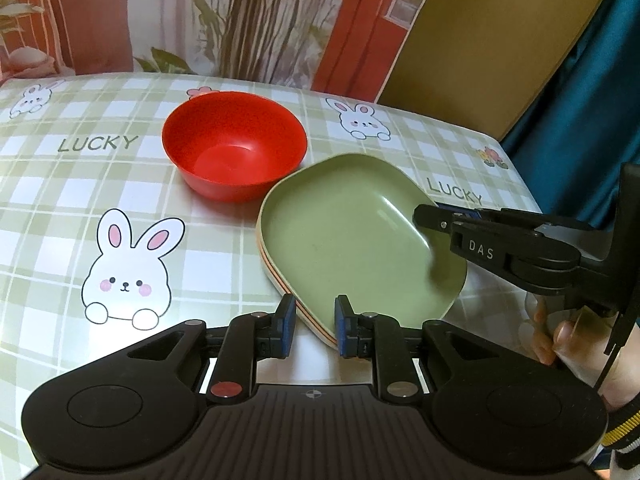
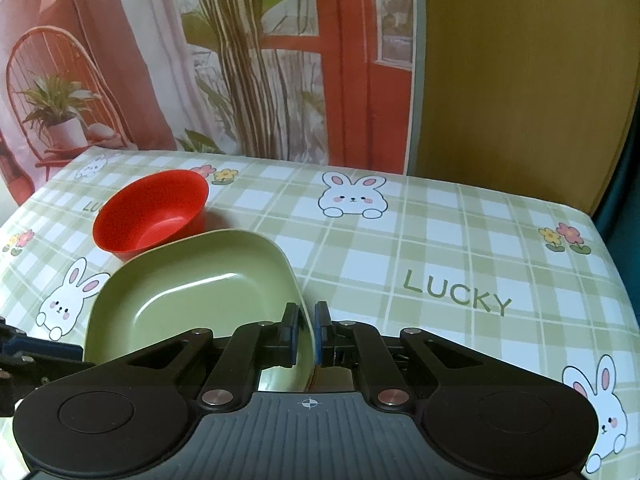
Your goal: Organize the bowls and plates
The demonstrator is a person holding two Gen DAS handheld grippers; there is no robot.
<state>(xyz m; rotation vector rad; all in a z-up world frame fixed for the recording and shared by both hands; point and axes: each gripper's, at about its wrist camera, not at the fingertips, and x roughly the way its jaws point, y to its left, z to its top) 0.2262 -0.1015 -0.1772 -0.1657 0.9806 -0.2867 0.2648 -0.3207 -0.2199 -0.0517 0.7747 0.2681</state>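
Both units clamp the plate stack point(image 1: 360, 236), presumably to steady it. The left hand-held gripper point(image 1: 316, 326) grasps the stack's 6 o'clock rim; the right hand-held gripper point(image 2: 306, 334) pinches the green top plate's rim. The red bowl point(image 1: 234, 146) stands on the bench point(image 1: 80, 184) at the stack's 11 o'clock, touching or just beside it.

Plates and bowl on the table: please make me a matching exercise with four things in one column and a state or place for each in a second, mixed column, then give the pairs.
Column 1
1. red bowl
2. green plate
3. left gripper
4. right gripper

Column 2
A. top of a stack of plates
B. shut on the green plate's rim alone
C. stands empty, held by no gripper
D. closed on the stack's near edge

Pairs: 1-C, 2-A, 3-D, 4-B
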